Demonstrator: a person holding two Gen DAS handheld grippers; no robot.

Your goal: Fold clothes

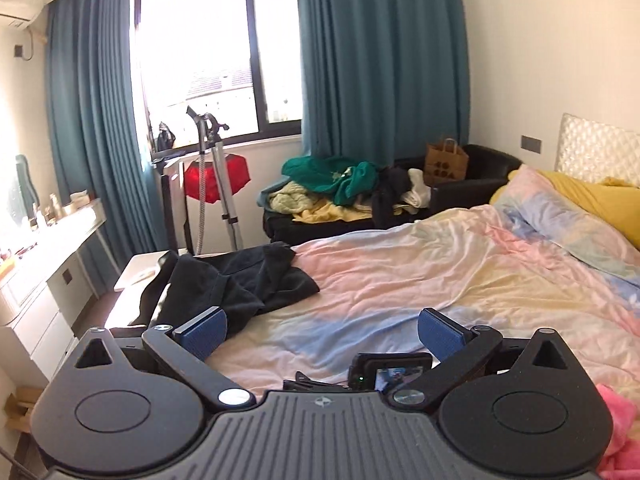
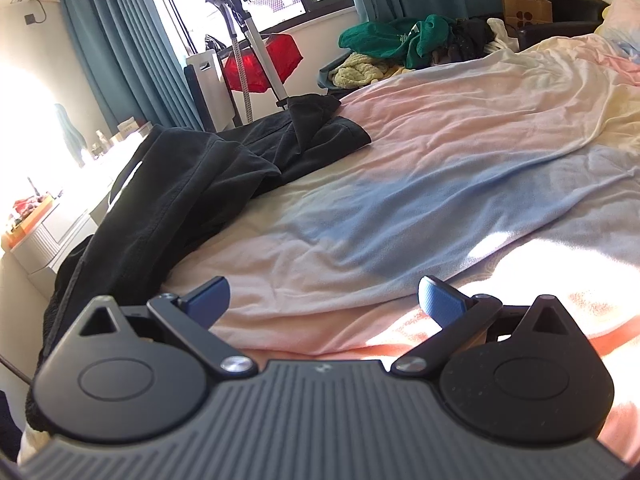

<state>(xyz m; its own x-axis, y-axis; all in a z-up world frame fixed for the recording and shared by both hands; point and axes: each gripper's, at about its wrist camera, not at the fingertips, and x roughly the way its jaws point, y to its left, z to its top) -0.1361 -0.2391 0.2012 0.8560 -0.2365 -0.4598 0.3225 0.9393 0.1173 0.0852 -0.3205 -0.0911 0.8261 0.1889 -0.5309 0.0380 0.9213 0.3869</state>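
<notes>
Clothing first: a black garment [image 1: 236, 284] lies crumpled at the foot corner of the bed [image 1: 420, 280], part of it spilling over the bed's edge toward the floor. From my right wrist camera the same black garment [image 2: 192, 192] runs from just beside the left blue pad up toward the far corner, bunched and creased, with one flap folded over itself.

My left tongs [image 1: 322, 334] are spread wide and hold nothing — the blue pads [image 1: 204, 330] stand well apart, with bare bedding between them. The left pad sits in front of the garment's near edge, though I cannot tell whether it touches the cloth. My right tongs [image 2: 324, 300] are likewise wide open and empty, hovering low over the pastel quilt [image 2: 400, 200], which is wrinkled in bands of pink, blue and yellow.

Just below the left tongs a small camera device [image 1: 386, 370] with a lit screen rests on the bed, and a pink cloth [image 1: 618, 432] shows at the lower right edge. Yellow pillows [image 1: 592, 196] lie at the headboard end.

Beyond the bed, a dark sofa [image 1: 472, 184] carries a pile of clothes [image 1: 340, 184] — green, yellow and black — and a brown paper bag [image 1: 446, 162]. A garment steamer [image 1: 216, 184] stands by the window [image 1: 208, 52] between teal curtains [image 1: 380, 60], and a white tabletop [image 1: 60, 232] with small items runs along the left wall.
</notes>
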